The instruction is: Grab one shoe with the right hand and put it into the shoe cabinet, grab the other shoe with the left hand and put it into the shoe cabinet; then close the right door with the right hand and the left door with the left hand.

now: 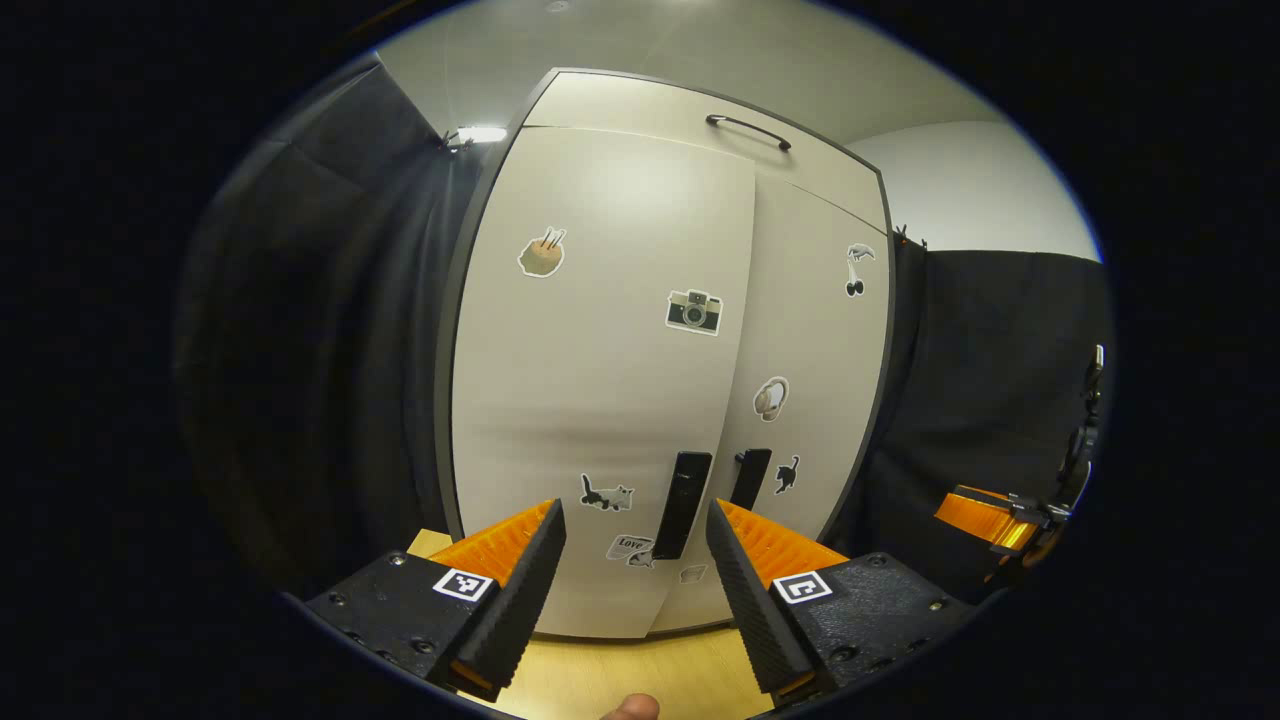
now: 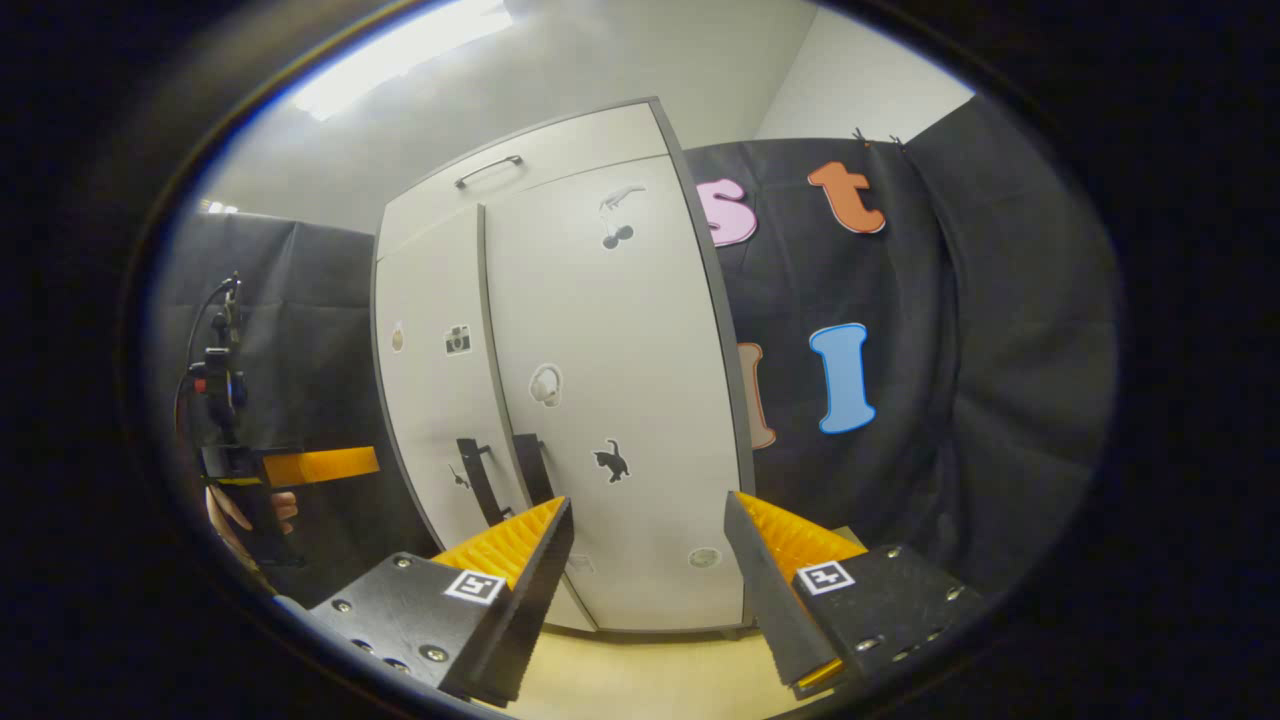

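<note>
Both doors look closed and no shoes are out, so by my read they are already inside the shoe cabinet [image 1: 620, 330] and the job is at or near its end. In the left gripper view the left tool [image 1: 636, 560] hangs released, its ribbed fingers [image 1: 520, 590] spread wide with nothing between them, pointed at the left door [image 1: 600, 400] and its dark handle [image 1: 682, 505], a short way off and not touching. The right door [image 1: 810, 380] sits beside it with its own handle [image 1: 750, 478], and the seam between the two runs straight up the middle. In the right gripper view the right tool [image 2: 648, 560] is also released and empty, aimed at the lower part of the right door, clear of the panel. The other tool, with the hand that holds it, shows at the left edge of that view, well apart from the cabinet. The cabinet stands on a pale wooden floor [image 1: 660, 670] that shows under both tools. What could go wrong? The seam looks tight, but the fisheye bend makes it hard to tell if either door is fully seated; one could swing back open. And if either tool drifts forward, an open finger could catch a handle and pull that door out.
</note>
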{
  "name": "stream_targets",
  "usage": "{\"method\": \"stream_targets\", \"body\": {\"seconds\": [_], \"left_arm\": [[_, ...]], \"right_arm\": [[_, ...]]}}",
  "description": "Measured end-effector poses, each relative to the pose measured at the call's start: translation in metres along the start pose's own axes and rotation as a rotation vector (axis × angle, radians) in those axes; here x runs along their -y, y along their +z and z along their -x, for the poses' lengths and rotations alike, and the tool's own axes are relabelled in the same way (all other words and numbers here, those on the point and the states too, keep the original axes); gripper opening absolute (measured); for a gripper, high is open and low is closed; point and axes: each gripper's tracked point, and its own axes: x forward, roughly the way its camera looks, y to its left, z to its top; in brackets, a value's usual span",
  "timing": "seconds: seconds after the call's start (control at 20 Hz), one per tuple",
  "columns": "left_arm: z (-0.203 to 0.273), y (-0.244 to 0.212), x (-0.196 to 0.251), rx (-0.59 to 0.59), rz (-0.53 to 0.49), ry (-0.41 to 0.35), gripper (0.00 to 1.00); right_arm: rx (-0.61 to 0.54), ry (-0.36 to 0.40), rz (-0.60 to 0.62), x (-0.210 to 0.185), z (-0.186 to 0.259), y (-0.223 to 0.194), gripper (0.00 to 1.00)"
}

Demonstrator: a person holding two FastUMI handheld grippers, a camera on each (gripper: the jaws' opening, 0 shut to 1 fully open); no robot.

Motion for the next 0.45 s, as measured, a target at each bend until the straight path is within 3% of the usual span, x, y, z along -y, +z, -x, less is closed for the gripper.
{"method": "stream_targets", "body": {"seconds": [0.45], "left_arm": [[-0.0015,-0.0005,-0.0007,-0.002,-0.001,0.005,0.87]], "right_arm": [[0.000,-0.005,-0.004,0.0014,-0.0015,-0.0032,0.91]]}}
